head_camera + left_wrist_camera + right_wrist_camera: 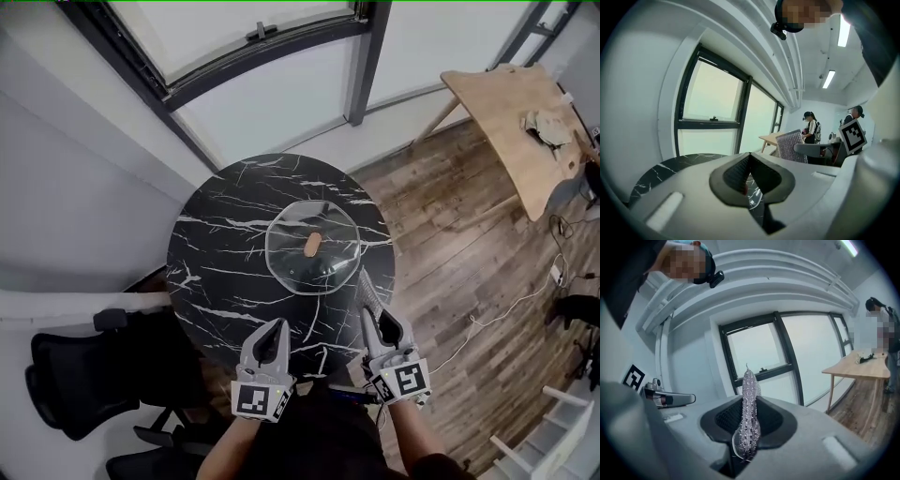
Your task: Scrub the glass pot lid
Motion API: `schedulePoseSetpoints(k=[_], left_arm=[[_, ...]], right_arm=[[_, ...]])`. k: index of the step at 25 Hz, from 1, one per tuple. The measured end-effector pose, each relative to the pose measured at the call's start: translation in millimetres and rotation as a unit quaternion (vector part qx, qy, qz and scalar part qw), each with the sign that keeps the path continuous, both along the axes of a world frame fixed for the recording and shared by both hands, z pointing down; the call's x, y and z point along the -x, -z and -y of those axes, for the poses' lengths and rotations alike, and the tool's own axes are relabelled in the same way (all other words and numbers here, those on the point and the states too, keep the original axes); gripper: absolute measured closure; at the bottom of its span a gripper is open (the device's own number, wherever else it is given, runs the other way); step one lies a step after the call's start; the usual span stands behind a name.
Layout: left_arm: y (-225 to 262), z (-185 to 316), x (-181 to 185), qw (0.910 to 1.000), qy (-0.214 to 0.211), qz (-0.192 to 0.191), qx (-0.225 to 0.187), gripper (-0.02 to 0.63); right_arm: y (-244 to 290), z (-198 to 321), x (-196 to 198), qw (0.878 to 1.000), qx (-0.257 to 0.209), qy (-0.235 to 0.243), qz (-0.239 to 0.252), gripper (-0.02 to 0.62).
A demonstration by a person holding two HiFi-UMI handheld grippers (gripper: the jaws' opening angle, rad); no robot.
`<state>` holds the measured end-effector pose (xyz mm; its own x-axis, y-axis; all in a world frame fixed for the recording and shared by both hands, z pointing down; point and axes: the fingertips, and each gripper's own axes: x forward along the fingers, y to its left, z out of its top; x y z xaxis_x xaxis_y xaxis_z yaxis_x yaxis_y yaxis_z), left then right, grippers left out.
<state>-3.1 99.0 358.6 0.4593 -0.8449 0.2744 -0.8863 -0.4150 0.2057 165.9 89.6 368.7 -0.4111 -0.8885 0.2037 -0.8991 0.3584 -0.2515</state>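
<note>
The lid (pixel 292 255) lies flat at the middle of the table (pixel 211 253), knob (pixel 312 245) up, and the knob's long axis runs away from us, tilted a little to the right. Both grippers hang at the table's near edge, so the lid lies ahead of each. The right gripper (pixel 373 322) is clamped on the scrub cloth (pixel 367 291), a silvery mesh strip that stands out past the jaws edge-on and points toward the lid's near right rim. Its tip looks to reach that rim in the head view (whether it touches the glass or hangs above it we cannot tell). The left gripper (pixel 278 328) has its jaws pressed together with nothing between them, and it sits off the lid's near left side, apart from the glass. We judge the right gripper the nearer one for the scrubbing, since the cloth leads it. The coming move should be a short push forward and slightly left, with the cloth brought down flat onto the glass beside the knob. The left one would have to open before it could steady the rim.
</note>
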Motion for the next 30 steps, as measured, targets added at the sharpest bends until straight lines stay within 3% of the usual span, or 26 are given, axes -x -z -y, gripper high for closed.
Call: schedulePoseSetpoints(k=[8,11,16,19,23,27,30], left_arm=[[-70,30,-3,0.9956,-0.077,-0.003,0.052,0.603],[-95,54,-11,0.9921,-0.108,0.022,0.059,0.599],[-152,82,-30,0.9857,-0.141,0.05,0.078,0.469],[-196,101,-40,0.9793,-0.144,0.076,0.12,0.375],[-241,120,-48,0.9723,-0.135,0.102,0.161,0.366],[-258,140,-60,0.9708,-0.129,0.094,0.179,0.324],[-265,154,-64,0.9705,-0.12,0.103,0.183,0.356]], right_arm=[[-56,31,7,0.998,0.045,-0.022,-0.033,0.515],[-64,41,2,0.998,0.049,-0.031,-0.037,0.515],[-86,51,-15,0.996,0.058,-0.037,-0.063,0.515],[-106,70,-21,0.995,0.063,-0.021,-0.078,0.516],[-129,96,-15,0.99,0.066,0.021,-0.119,0.517],[-157,123,-5,0.978,0.086,0.088,-0.167,0.517],[-180,151,-2,0.967,0.082,0.139,-0.199,0.517]])
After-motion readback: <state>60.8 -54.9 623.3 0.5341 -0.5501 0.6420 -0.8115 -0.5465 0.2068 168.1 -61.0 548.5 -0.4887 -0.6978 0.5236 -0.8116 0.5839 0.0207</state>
